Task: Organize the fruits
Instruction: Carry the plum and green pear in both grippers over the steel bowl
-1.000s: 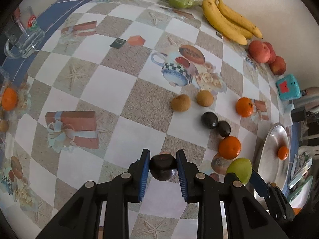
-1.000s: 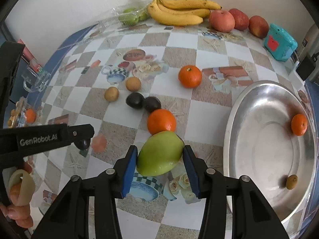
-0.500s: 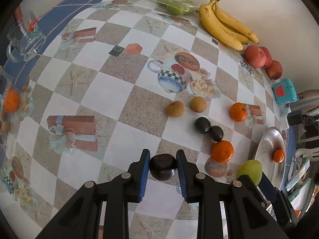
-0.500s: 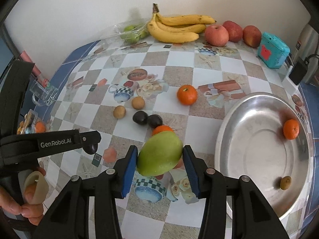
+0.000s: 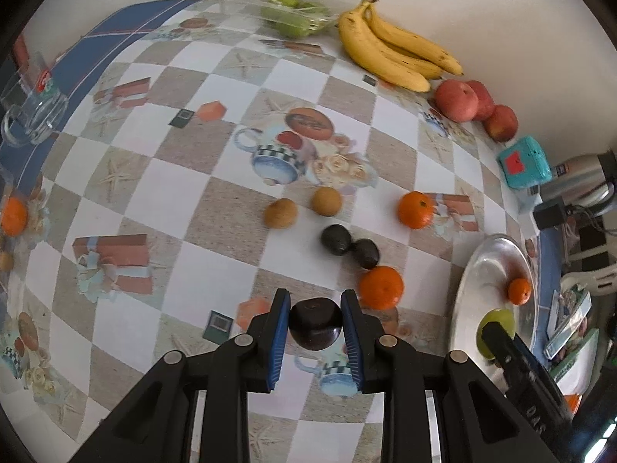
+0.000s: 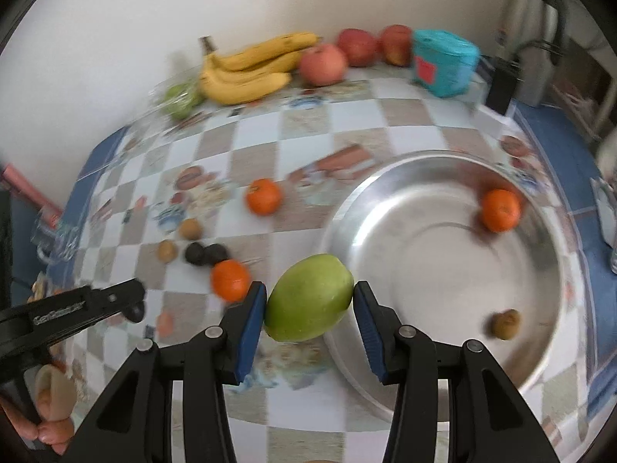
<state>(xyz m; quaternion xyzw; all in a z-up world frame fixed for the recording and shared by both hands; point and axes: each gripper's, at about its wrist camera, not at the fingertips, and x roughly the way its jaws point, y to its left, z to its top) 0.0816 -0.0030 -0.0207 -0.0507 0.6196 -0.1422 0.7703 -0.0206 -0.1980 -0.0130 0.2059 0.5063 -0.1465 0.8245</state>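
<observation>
**Two fruits in the air, one bowl waiting**

We see both grippers loaded above the checked tablecloth (image 5: 162,200). The left gripper (image 5: 315,326) is nearly closed, its blue pads clamped on a small dark round fruit (image 5: 315,328), perhaps a plum; we cannot tell its kind for sure. The right gripper (image 6: 309,305) stands partly open around a green mango (image 6: 309,303), pads pressing both its sides, at the near rim of the steel bowl (image 6: 385,405).

As we judge it, the step in hand is carrying the mango over the bowl. Done well, it goes in low, clear of the tangerine (image 6: 500,209) and the small brown fruit (image 6: 506,324) already inside, and is released only near the bottom so it does not roll or dent.

The right wrist view, though blurred, shows the whole bowl interior; the left wrist view shows only a sliver of it, but gives sharply the fruits left on the table: two oranges (image 5: 381,287), two dark avocados (image 5: 350,245), two brown fruits (image 5: 302,208), bananas (image 5: 393,54) and apples (image 5: 476,106).
</observation>
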